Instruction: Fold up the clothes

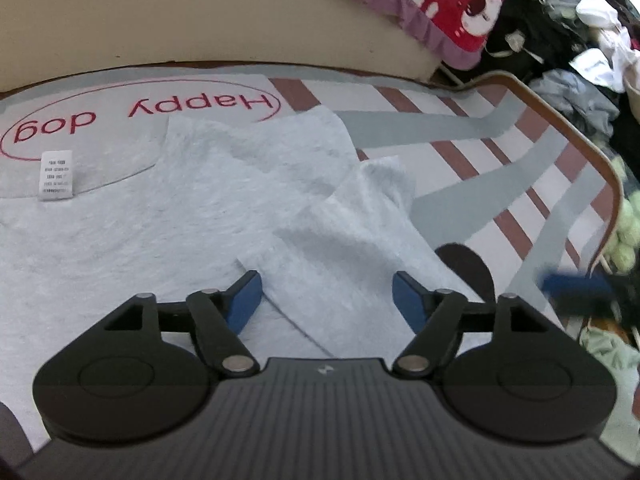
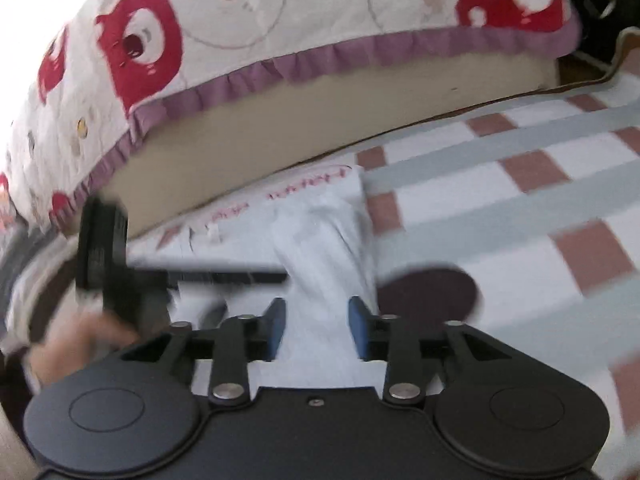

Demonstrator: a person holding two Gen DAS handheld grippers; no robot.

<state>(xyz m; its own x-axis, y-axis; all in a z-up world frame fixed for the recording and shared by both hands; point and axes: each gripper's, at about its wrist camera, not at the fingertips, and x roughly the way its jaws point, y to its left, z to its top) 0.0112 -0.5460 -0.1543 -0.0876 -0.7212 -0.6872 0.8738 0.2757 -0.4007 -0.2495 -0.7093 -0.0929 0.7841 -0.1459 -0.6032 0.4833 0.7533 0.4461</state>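
Tongs, left [image 1: 327,300]: spread wide and holding nothing, low over the folded sleeve edge, apparently placed to take or smooth it.
Tongs, right [image 2: 317,328]: jaws apart on either side of a raised ridge of pale cloth; no pinch visible through the blur.
Garment [image 1: 132,232]: grey sweatshirt lying flat on the checked mat [image 1: 472,152], inside out with care label [image 1: 57,175] showing, one sleeve [image 1: 352,236] turned in across the body.
Axis: length runs away from the left camera; "Happy dog" print [image 1: 152,114] reads upside down at the far end.
Beyond: bed [image 2: 280,32] edge, clothes heap [image 1: 580,40].
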